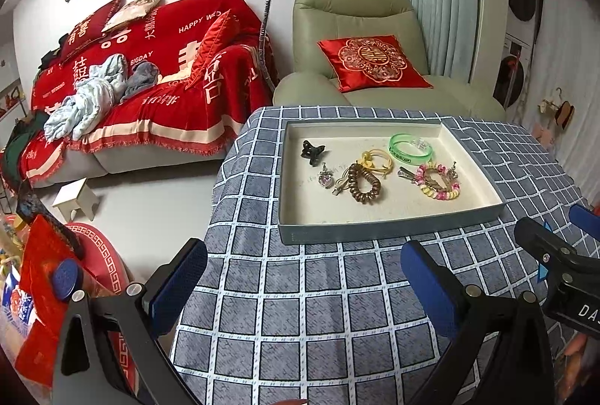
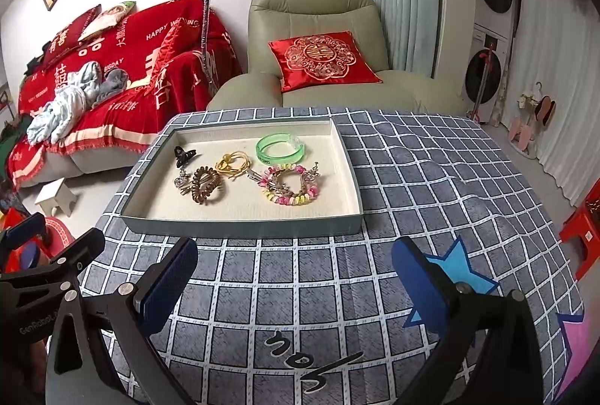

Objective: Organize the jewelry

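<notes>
Your left gripper [image 1: 303, 277] and right gripper [image 2: 294, 279] hover spread and empty short of the tray [image 2: 243, 227], where the pink bead bracelet [image 2: 290, 185] at 3 o'clock tangles with clips, so you risk dragging neighbours out together.

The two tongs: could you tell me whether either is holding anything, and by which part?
Nothing is held. The left tongs and right tongs are both open over the tablecloth, short of the tray.
</notes>
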